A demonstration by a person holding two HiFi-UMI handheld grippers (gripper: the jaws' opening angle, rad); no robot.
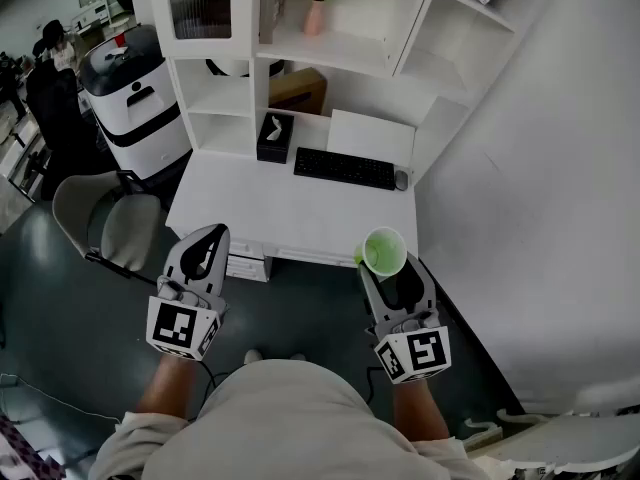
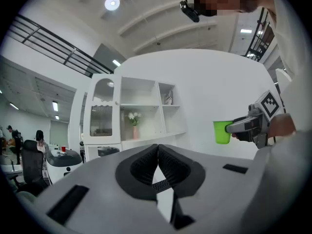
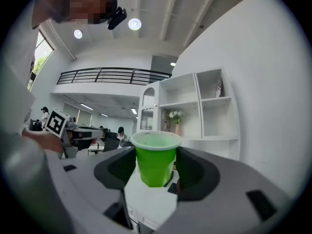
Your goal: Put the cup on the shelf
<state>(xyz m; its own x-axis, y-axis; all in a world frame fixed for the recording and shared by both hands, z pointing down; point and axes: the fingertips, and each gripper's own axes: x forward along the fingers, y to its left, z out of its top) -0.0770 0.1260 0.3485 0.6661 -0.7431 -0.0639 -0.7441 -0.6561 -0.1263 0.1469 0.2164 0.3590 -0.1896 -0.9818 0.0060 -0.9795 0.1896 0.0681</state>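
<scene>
A green plastic cup (image 1: 384, 251) stands upright between the jaws of my right gripper (image 1: 386, 260), which is shut on it, held in the air just off the front right corner of the white desk (image 1: 250, 208). In the right gripper view the cup (image 3: 155, 157) fills the gap between the dark pads. My left gripper (image 1: 205, 251) hangs empty off the desk's front left, its jaws shut tip to tip (image 2: 157, 150). The white shelf unit (image 1: 350, 28) rises behind the desk. From the left gripper view the cup (image 2: 222, 132) shows at the right.
On the desk lie a black keyboard (image 1: 344, 168), a mouse (image 1: 402, 180) and a black tissue box (image 1: 275, 137). A pink vase with flowers (image 1: 316, 8) stands on a shelf. A grey chair (image 1: 105, 223) and a white machine (image 1: 135, 98) stand at the left; a white wall is at the right.
</scene>
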